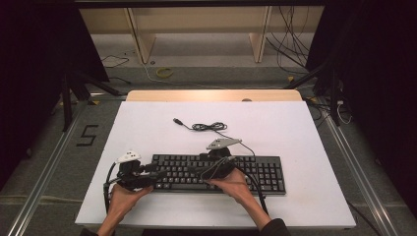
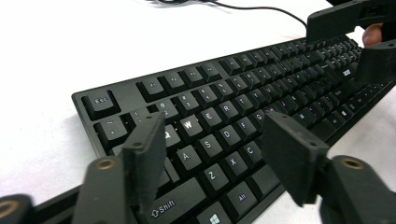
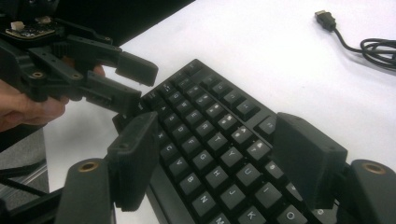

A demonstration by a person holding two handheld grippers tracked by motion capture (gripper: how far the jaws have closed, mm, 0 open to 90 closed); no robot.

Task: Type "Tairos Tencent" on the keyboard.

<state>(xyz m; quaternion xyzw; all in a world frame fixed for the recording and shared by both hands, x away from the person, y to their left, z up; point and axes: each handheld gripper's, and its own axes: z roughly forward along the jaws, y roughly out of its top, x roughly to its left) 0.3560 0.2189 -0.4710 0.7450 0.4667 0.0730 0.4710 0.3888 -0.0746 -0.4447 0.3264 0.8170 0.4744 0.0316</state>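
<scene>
The left gripper point(image 2: 212, 149) stands with its two black jaws apart over the left end of the flat black plastic keyboard point(image 2: 233, 107), nothing pinched between them; in its own view the letter keys and the Shift key show through the gap. From above, this left gripper point(image 1: 153, 173) sits at the keyboard's left edge, held in the person's left hand point(image 1: 123, 196). The right gripper point(image 3: 215, 158) also has its jaws wide apart and empty, hovering above the middle rows of keys. From above, the right gripper point(image 1: 194, 172) lies over the keyboard's centre, pointing towards the left one, held in the right hand point(image 1: 233, 184).

The keyboard point(image 1: 260, 172) lies flat near the front edge of the white rectangular table point(image 1: 295, 128), its long side running across. Its thin black cable point(image 1: 211, 127) is coiled loosely on the table behind it, ending in a loose USB plug point(image 3: 325, 18).
</scene>
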